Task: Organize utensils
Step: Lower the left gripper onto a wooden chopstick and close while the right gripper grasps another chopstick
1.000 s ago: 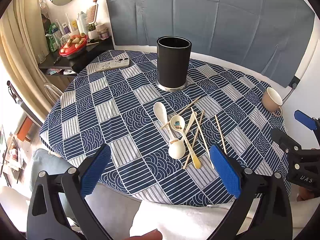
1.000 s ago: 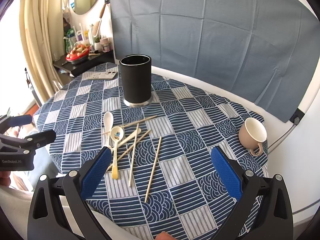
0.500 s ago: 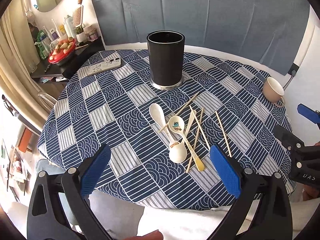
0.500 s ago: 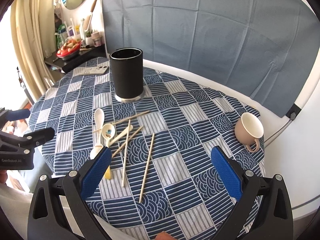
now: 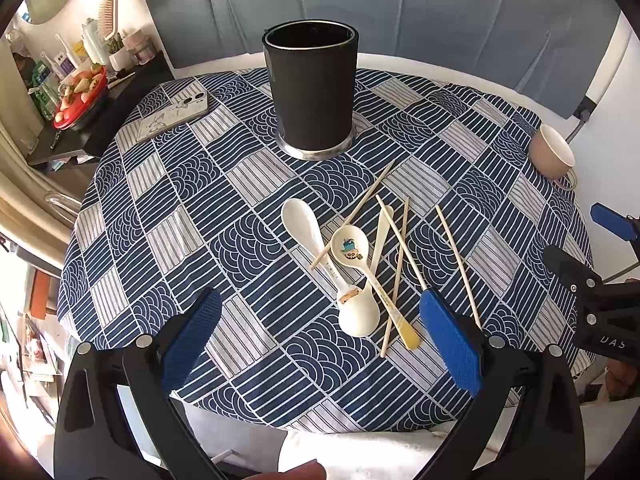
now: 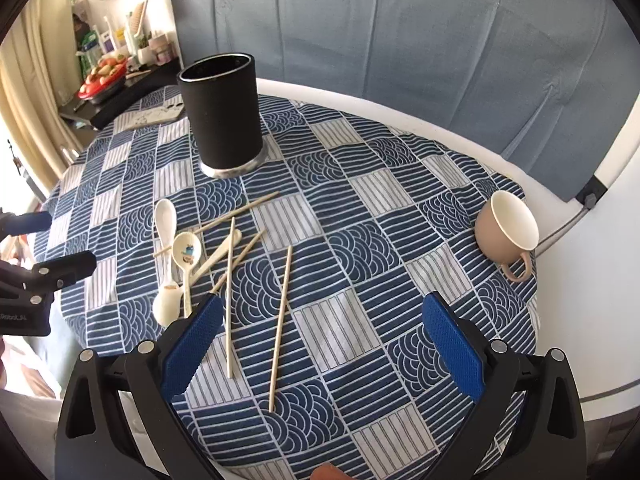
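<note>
A black cylindrical holder (image 5: 310, 88) (image 6: 222, 110) stands upright on the round table. In front of it lie three pale spoons, one with a cartoon picture in its bowl (image 5: 350, 246) (image 6: 187, 252), and several wooden chopsticks (image 5: 456, 258) (image 6: 282, 322), partly crossed. My left gripper (image 5: 320, 344) is open and empty above the table's near edge, just short of the pile. My right gripper (image 6: 320, 344) is open and empty, over the near edge right of the chopsticks. Each gripper shows at the edge of the other's view.
A blue patterned cloth (image 5: 200, 216) covers the table. A beige cup (image 5: 552, 154) (image 6: 506, 228) lies on its side at the right. A phone (image 5: 172, 118) lies at the back left. A side shelf with a red bowl (image 5: 80, 96) and bottles stands beyond.
Both grippers have moved forward and lower towards the table, so the holder and utensils look larger. Nothing on the table has moved. Both stay open.
</note>
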